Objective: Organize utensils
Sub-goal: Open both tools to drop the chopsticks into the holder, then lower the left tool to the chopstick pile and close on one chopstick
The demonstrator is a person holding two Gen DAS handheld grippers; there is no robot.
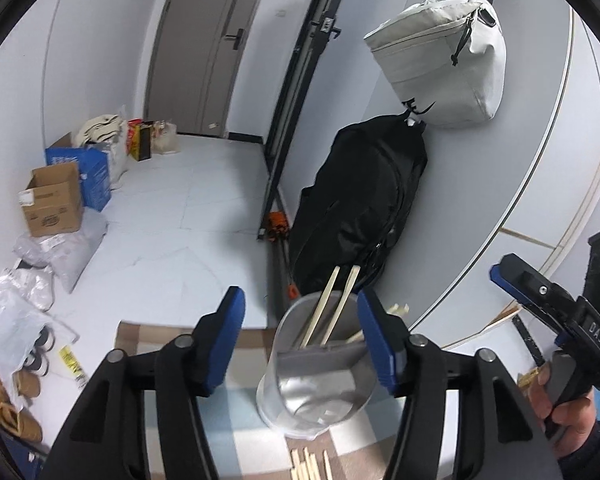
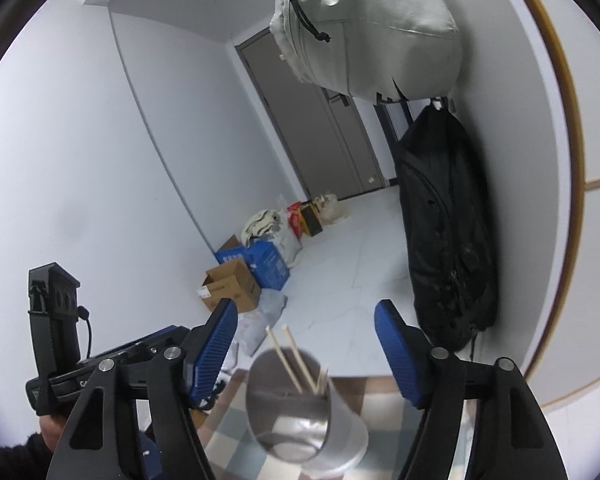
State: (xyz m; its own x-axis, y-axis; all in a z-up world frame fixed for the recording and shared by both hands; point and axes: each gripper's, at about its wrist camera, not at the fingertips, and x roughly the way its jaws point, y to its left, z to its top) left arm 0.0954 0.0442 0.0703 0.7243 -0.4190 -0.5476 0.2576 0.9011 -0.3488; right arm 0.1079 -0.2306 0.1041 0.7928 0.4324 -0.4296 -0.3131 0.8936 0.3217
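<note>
A clear plastic cup (image 1: 320,376) stands on a checked cloth (image 1: 256,452) and holds a few wooden chopsticks (image 1: 328,304) that lean up and right. More wooden sticks (image 1: 312,466) lie on the cloth just in front of the cup. My left gripper (image 1: 300,332) is open and empty; the cup sits between its blue fingers (image 1: 224,340), close to the right one. In the right wrist view the same cup (image 2: 296,404) with its chopsticks (image 2: 296,360) sits below and between the fingers of my right gripper (image 2: 304,344), which is open and empty.
A black bag (image 1: 360,208) and a pale grey bag (image 1: 440,56) hang on the wall right behind the cup. Cardboard boxes (image 1: 54,200) and plastic bags (image 1: 28,292) line the floor at left. The right gripper's body (image 1: 556,316) shows at the right of the left wrist view.
</note>
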